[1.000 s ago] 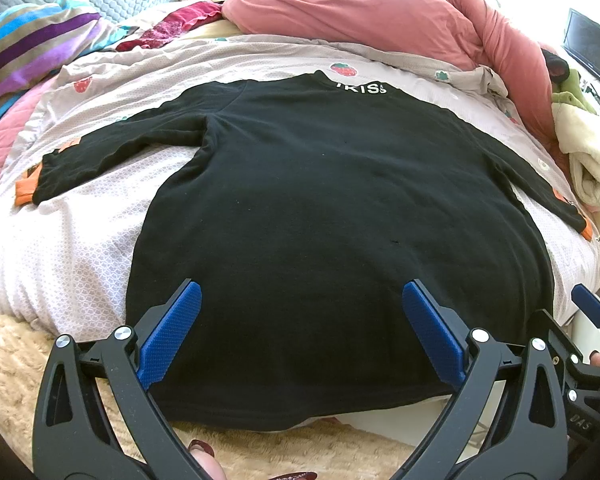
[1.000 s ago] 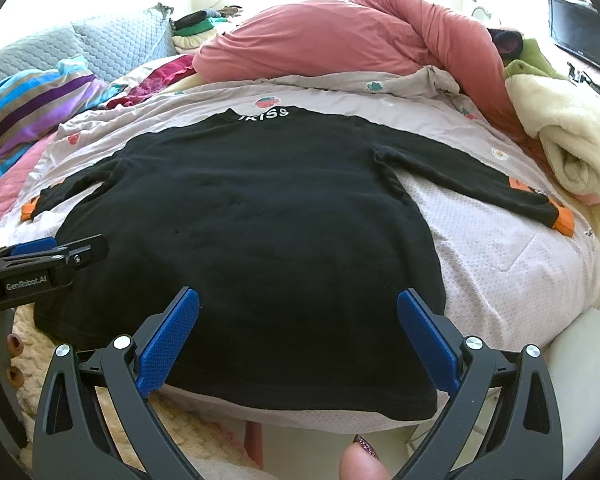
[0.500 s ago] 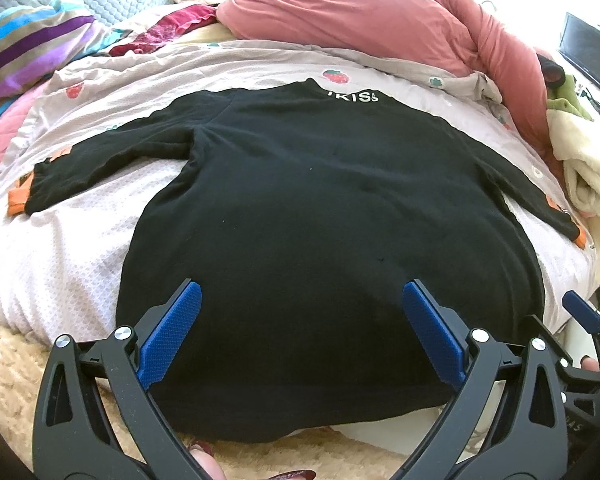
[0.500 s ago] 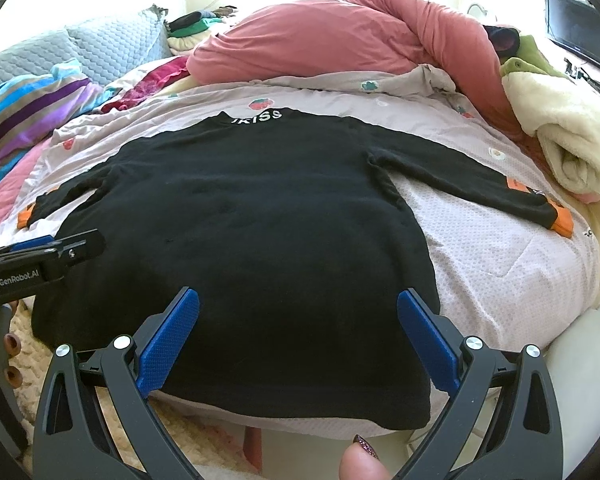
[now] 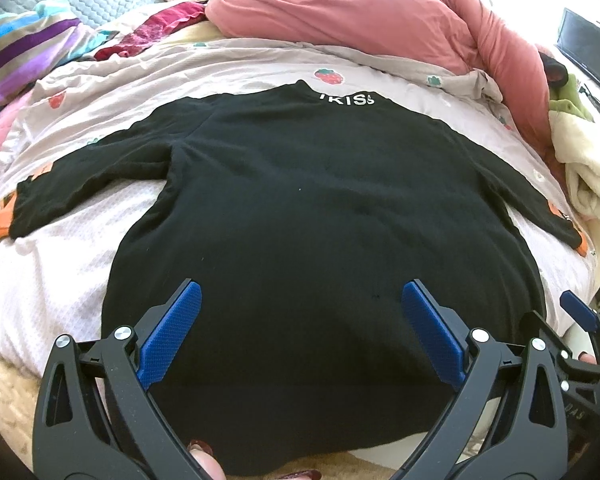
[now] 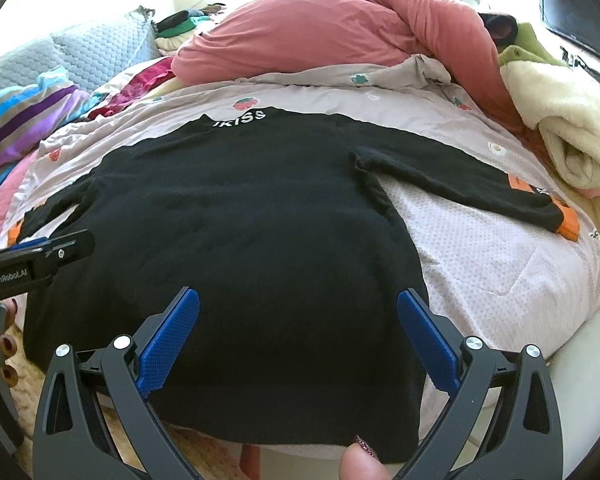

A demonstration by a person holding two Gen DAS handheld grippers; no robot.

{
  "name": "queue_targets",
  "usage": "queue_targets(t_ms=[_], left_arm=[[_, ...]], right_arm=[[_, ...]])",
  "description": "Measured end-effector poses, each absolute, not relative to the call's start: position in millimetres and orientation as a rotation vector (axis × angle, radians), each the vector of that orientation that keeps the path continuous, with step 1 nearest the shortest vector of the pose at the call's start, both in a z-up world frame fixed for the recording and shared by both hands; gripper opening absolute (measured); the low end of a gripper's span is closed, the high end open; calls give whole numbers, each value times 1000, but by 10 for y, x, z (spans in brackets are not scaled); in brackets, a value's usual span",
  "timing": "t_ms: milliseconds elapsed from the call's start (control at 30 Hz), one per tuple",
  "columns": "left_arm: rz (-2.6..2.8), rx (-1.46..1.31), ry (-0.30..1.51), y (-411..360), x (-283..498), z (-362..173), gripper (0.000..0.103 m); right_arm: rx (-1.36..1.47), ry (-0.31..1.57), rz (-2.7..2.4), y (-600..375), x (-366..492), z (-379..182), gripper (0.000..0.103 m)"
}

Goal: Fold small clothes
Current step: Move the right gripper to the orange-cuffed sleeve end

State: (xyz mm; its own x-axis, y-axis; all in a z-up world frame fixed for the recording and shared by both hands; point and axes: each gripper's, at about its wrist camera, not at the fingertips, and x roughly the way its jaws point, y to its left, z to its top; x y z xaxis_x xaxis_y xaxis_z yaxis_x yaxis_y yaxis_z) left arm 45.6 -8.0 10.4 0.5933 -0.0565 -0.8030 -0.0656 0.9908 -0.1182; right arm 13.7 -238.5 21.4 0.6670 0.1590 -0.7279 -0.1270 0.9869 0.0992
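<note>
A black long-sleeved top (image 5: 320,208) with white letters at the collar and orange cuffs lies flat on the bed, sleeves spread, hem toward me. It also shows in the right wrist view (image 6: 240,232). My left gripper (image 5: 300,332) is open and empty, over the hem's left half. My right gripper (image 6: 298,336) is open and empty, over the hem's right half. The right gripper's tip shows in the left wrist view (image 5: 580,312); the left gripper's side shows in the right wrist view (image 6: 36,264).
The pale strawberry-print bedcover (image 6: 500,272) lies under the top. A pink duvet (image 6: 340,28) is heaped at the back, a cream blanket (image 6: 572,132) at the right, striped bedding (image 5: 16,52) at the left. A beige rug (image 5: 4,412) lies below the bed edge.
Both grippers have moved slightly forward over the hem, so the top fills more of each view. Both stay open.
</note>
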Motion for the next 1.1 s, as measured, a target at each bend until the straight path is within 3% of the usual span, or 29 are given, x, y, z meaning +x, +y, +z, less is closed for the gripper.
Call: queue_targets(t_ms=[1100], left_arm=[[-47, -121, 1024, -149, 1631, -33, 95]], right_arm=[[371, 897, -247, -4101, 1284, -120, 99]])
